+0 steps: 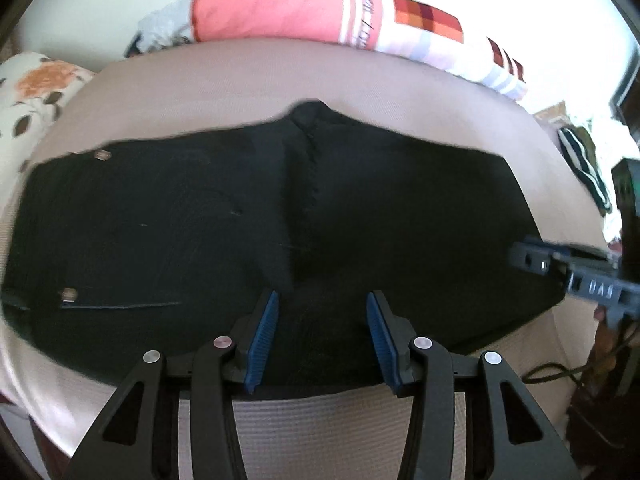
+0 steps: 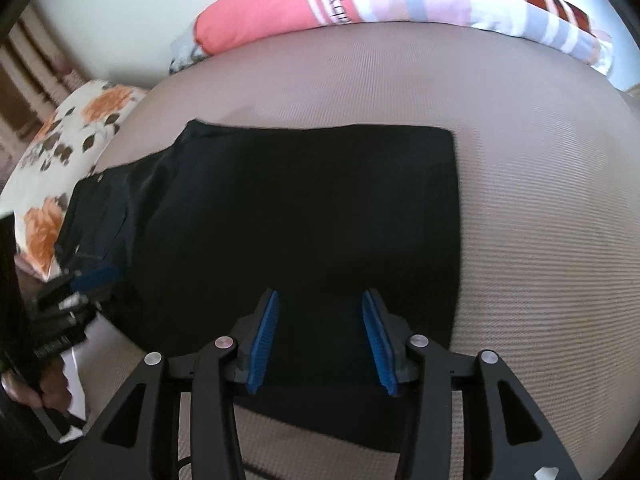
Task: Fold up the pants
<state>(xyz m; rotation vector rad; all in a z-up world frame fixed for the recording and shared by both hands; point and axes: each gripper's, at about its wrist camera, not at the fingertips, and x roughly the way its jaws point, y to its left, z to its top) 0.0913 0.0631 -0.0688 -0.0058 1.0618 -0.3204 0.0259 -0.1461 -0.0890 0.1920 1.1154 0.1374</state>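
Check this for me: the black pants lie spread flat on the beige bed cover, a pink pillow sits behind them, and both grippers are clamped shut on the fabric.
Wrong on the grippers. The left gripper and right gripper are open above the black pants, as each wrist view shows. The beige bed cover and pink pillow are right.

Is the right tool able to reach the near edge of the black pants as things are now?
Probably yes. The right tool hangs open just above the black pants, with nothing between its blue pads and the cloth. The near edge lies right below it on the beige bed cover.
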